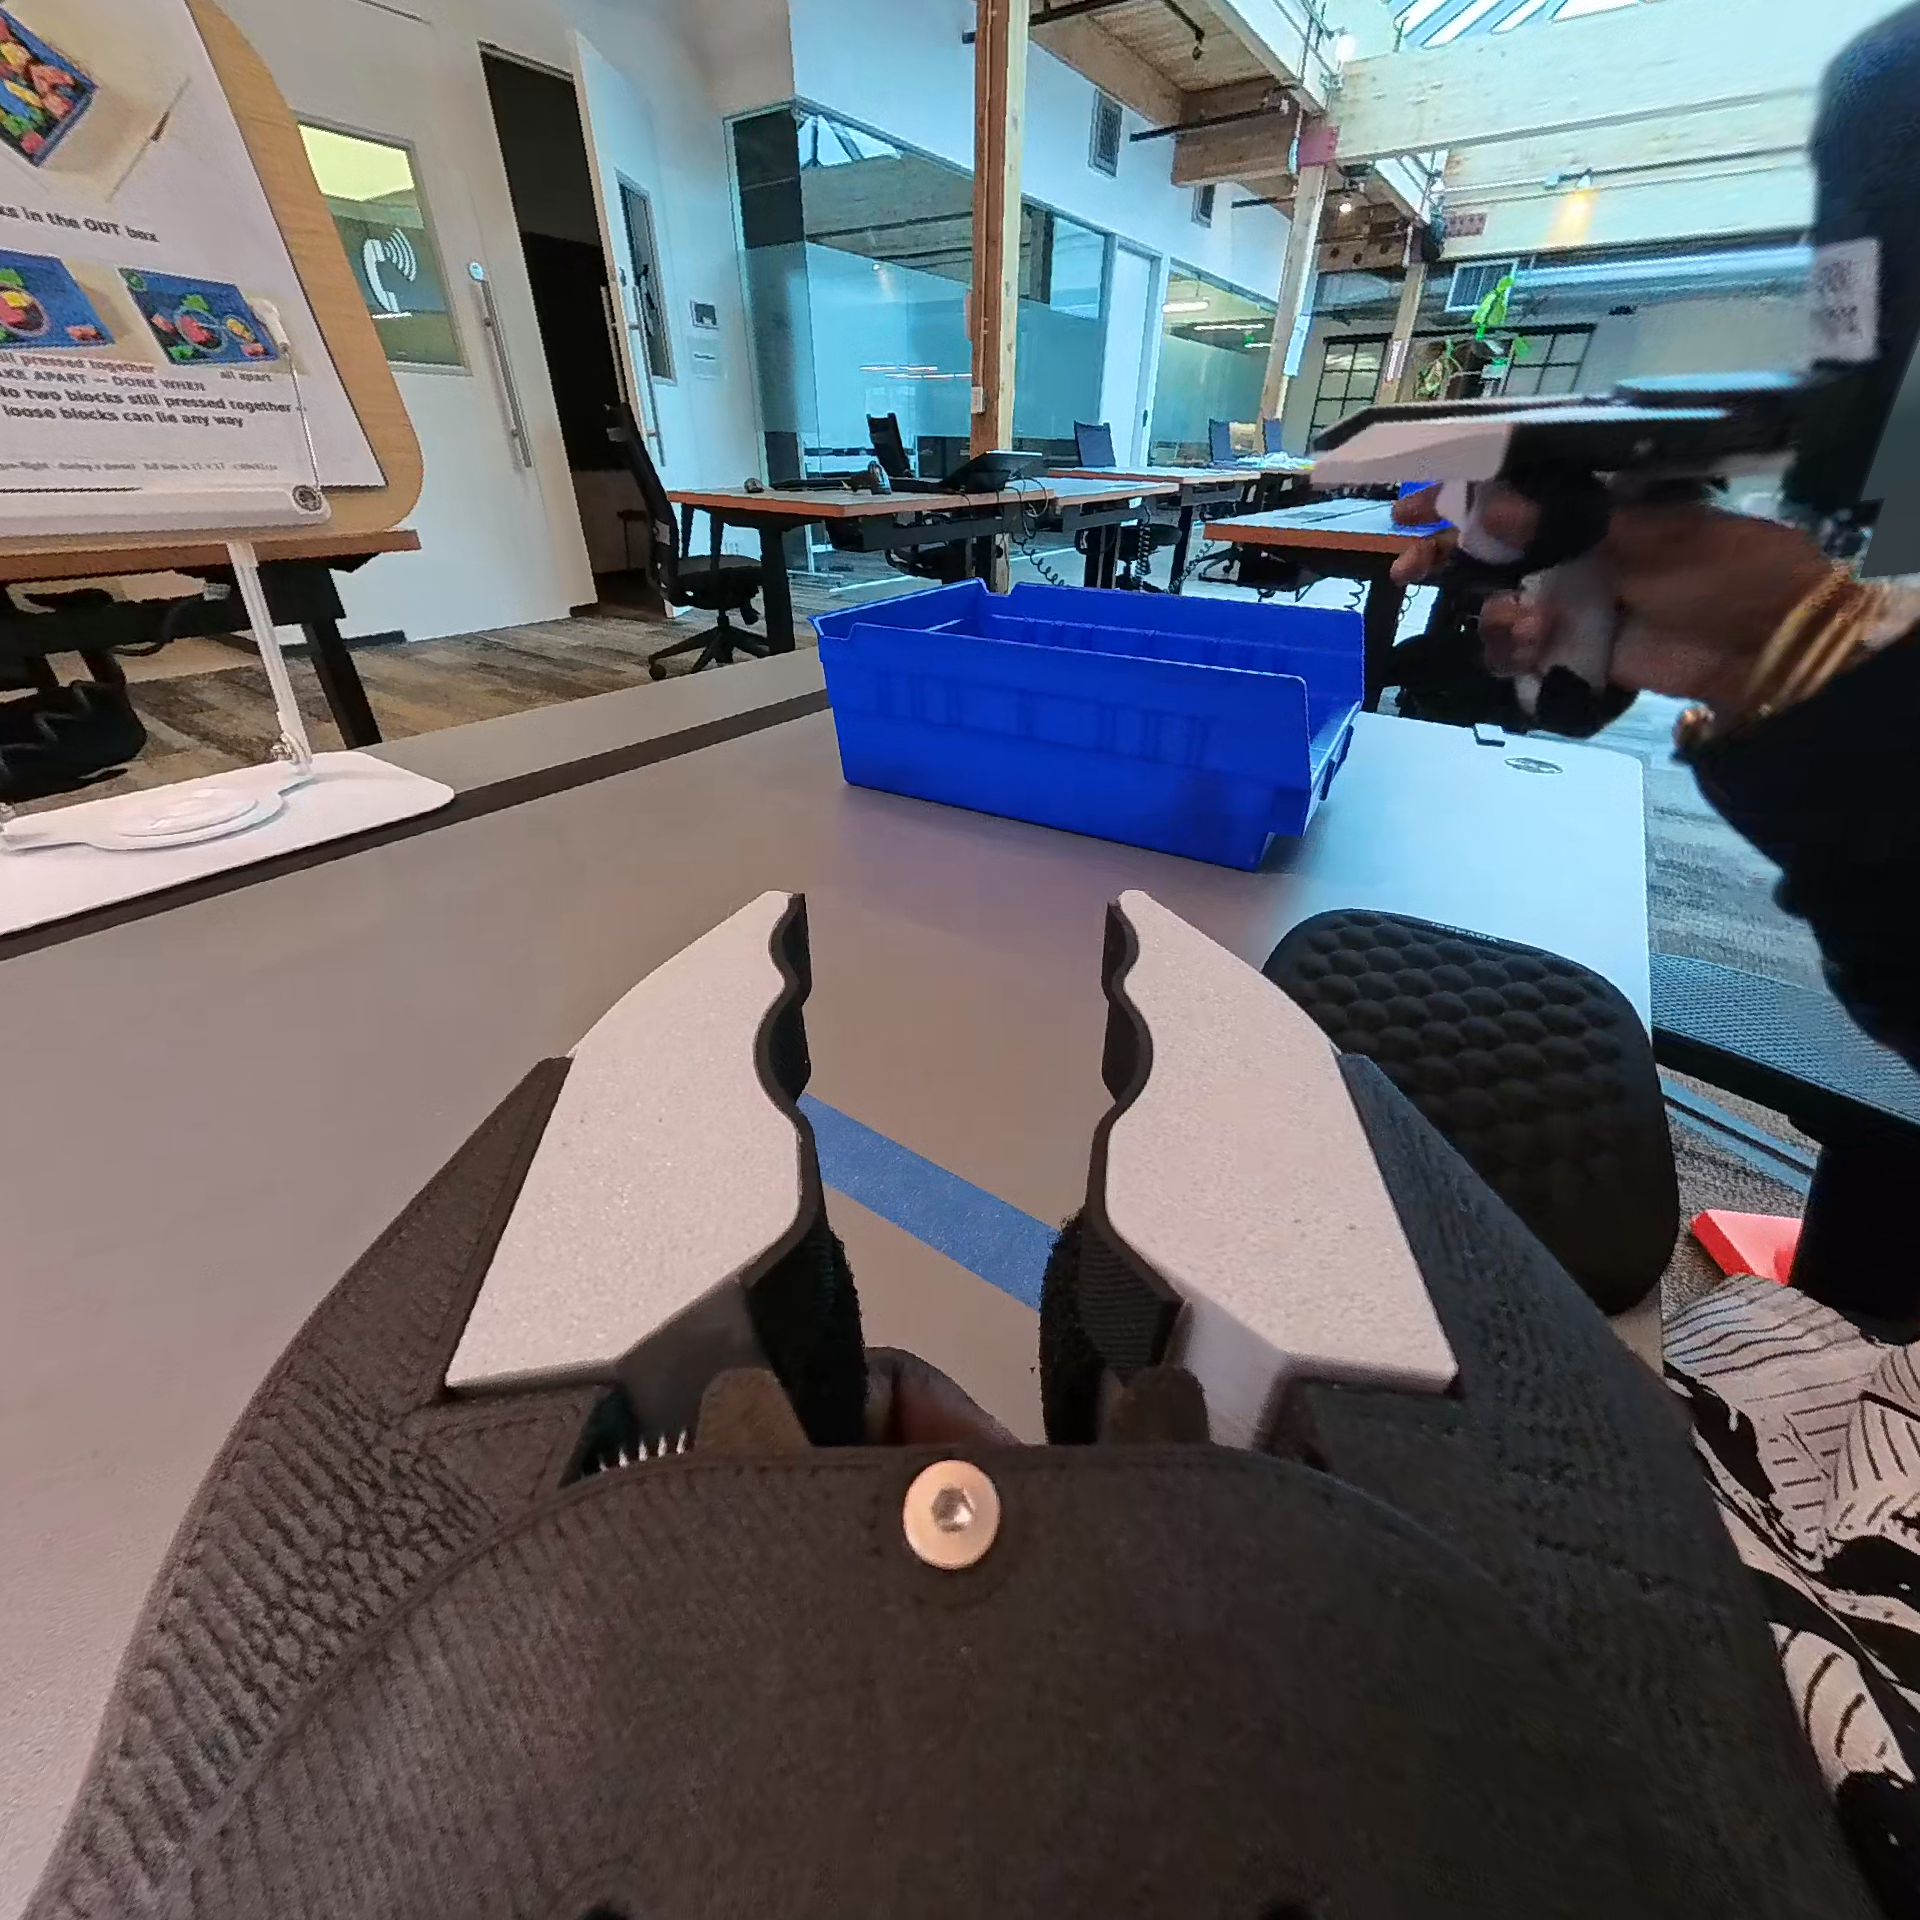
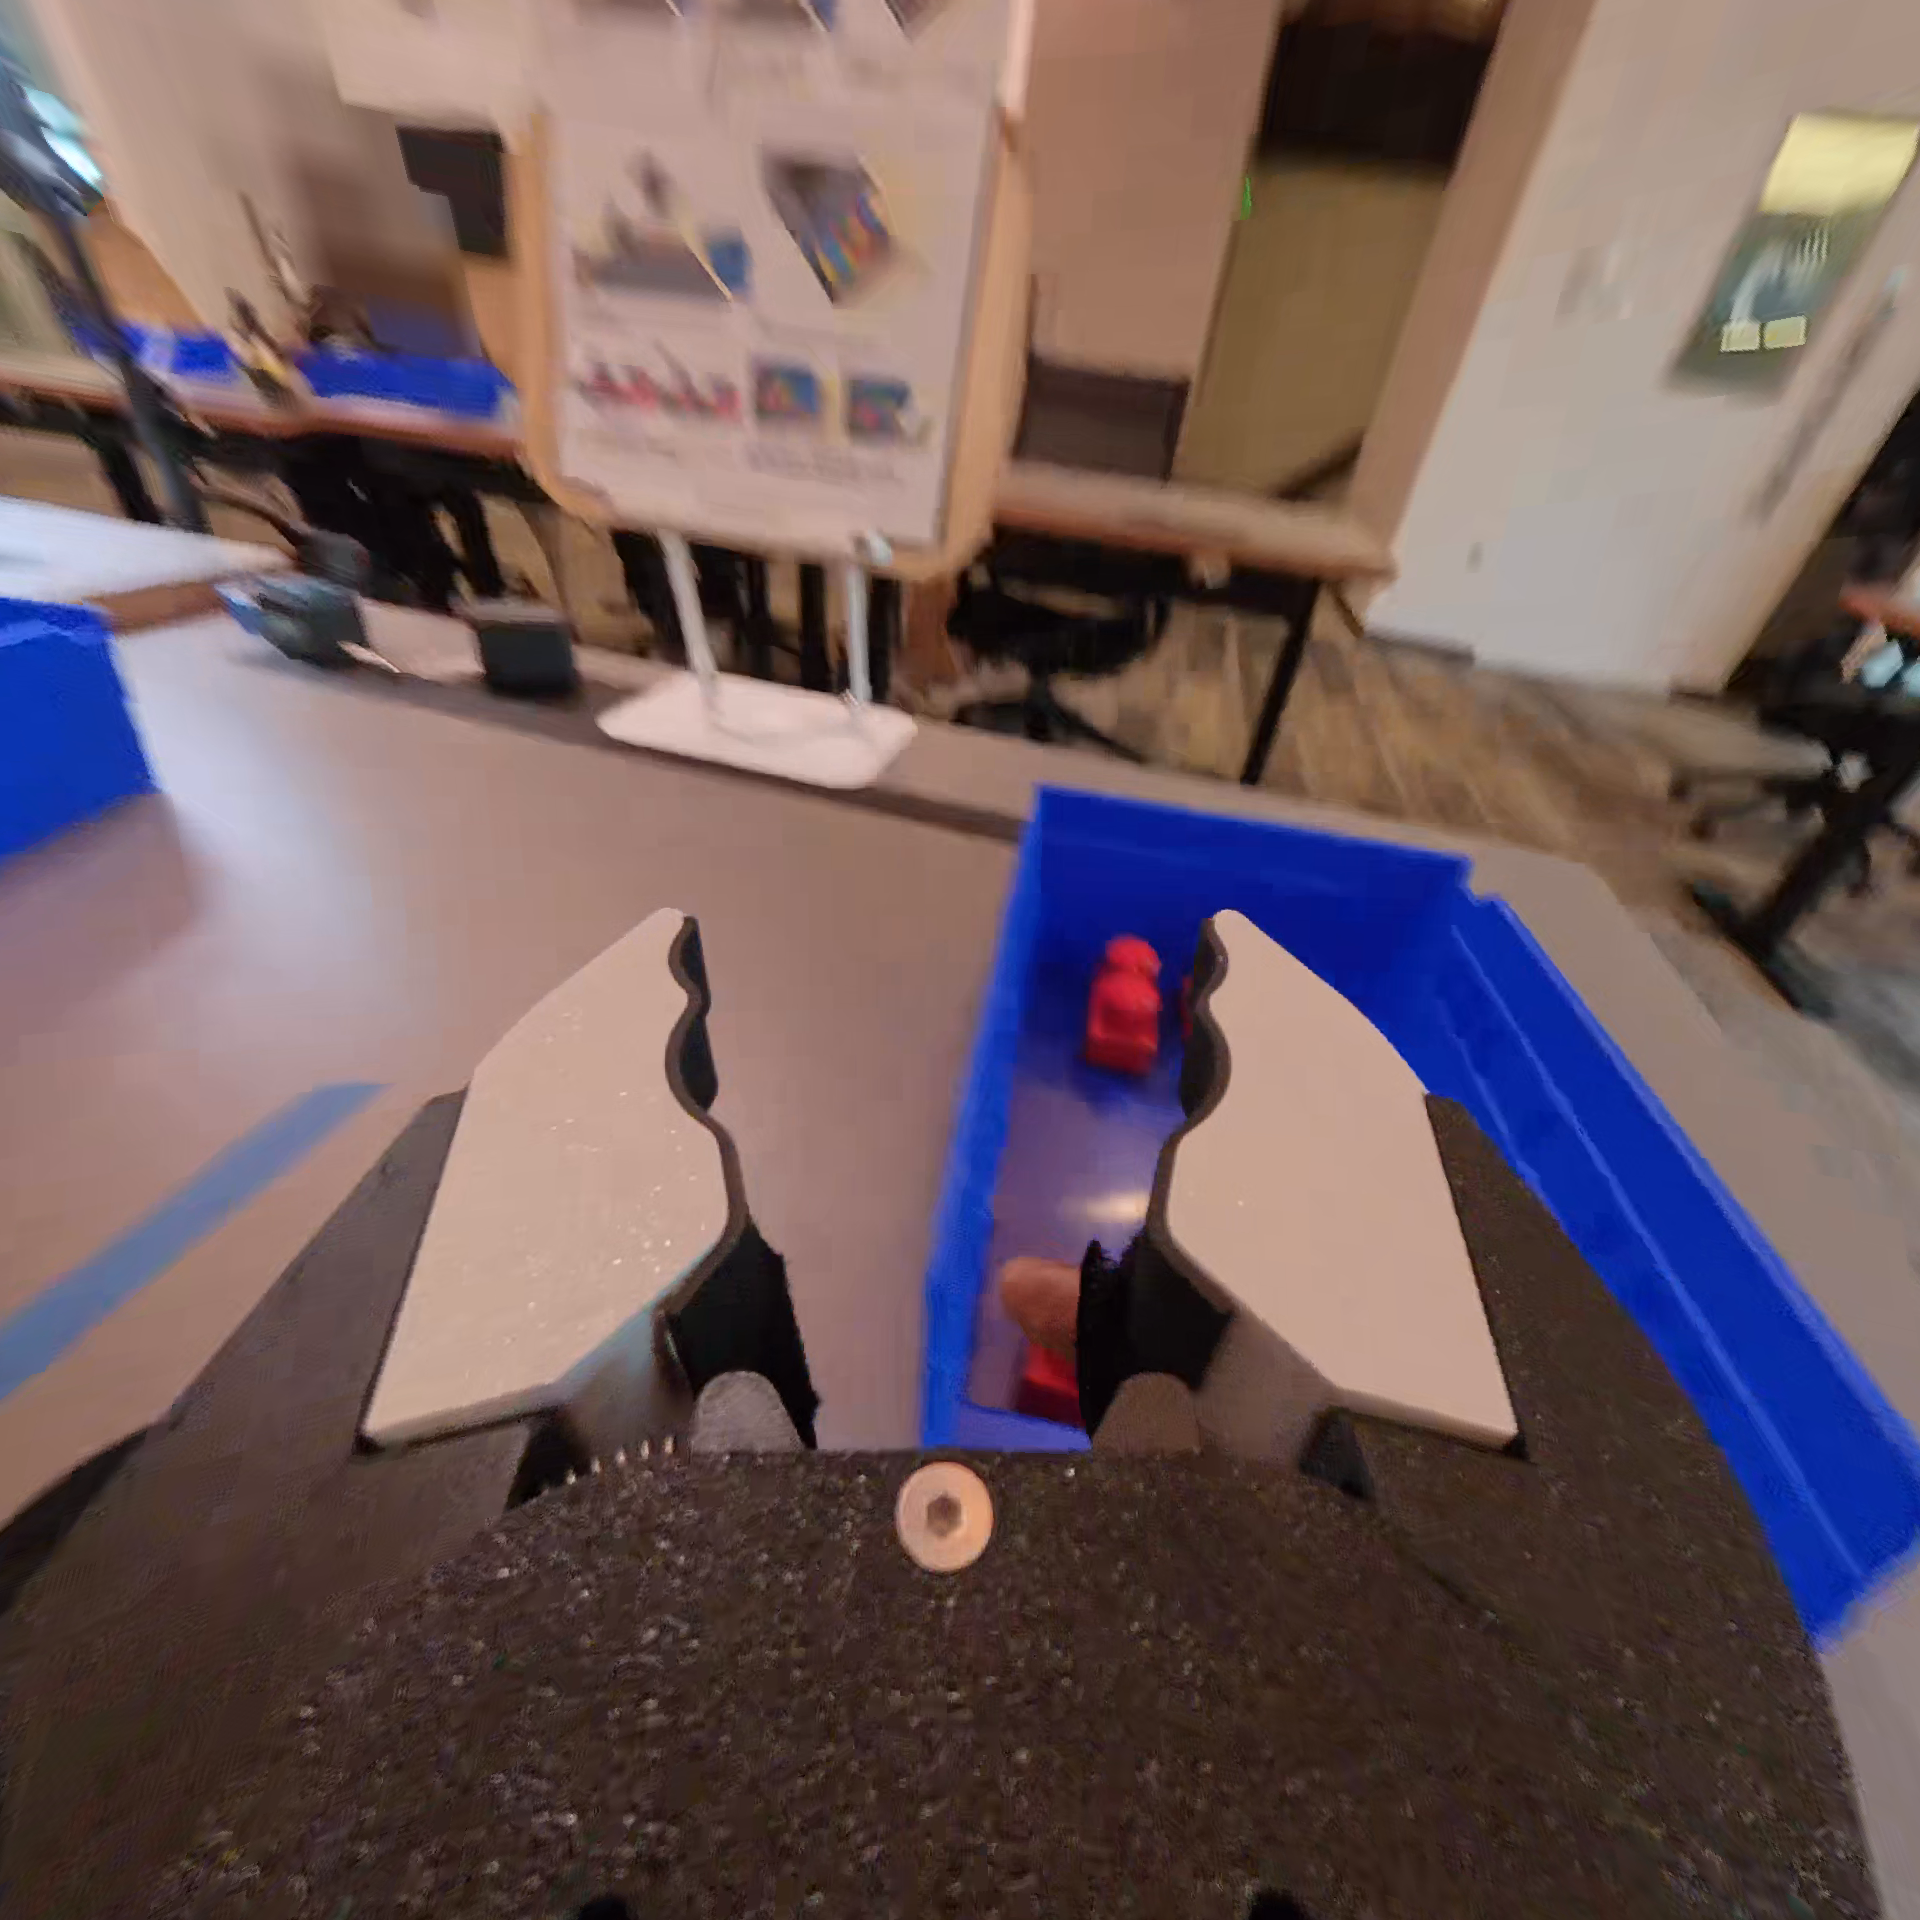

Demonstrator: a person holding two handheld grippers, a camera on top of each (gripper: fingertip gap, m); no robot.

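Left tool: Your left tool [image 1: 956, 914] was partly open. It held nothing. Only bare tabletop [image 1: 520, 1039] showed between its two fingers.
Near the left tool: A strip of blue tape [image 1: 925, 1184] lay flat on the tabletop under the fingers. A black bumpy pad [image 1: 1475, 1070] sat just to the right, at the tabletop's edge.
Bin: A blue bin [image 1: 1081, 727] stood on the tabletop ahead of the left tool, well apart from it.
Right tool: Your right tool [image 2: 951, 925] was wide open. Its pads pressed on nothing. It hung over the near left wall of the bin [image 2: 1621, 1195], with its right finger above the inside.
In the bin: A red block [image 2: 1122, 1003] lay on the bin floor, below the tool and not touching it. Another red piece [image 2: 1044, 1382] lay at the near end. A tan thing [image 2: 1039, 1304] sat next to it, and you could not tell what it was.
Your hand: In the left view your hand [image 1: 1662, 613] held the right tool [image 1: 1351, 457] up above the bin.
Sign: A picture sheet on a white stand [image 1: 166, 810] stood at the far left of the tabletop.
Other bin: A second blue bin [image 2: 62, 727] sat at the left edge of the right view.
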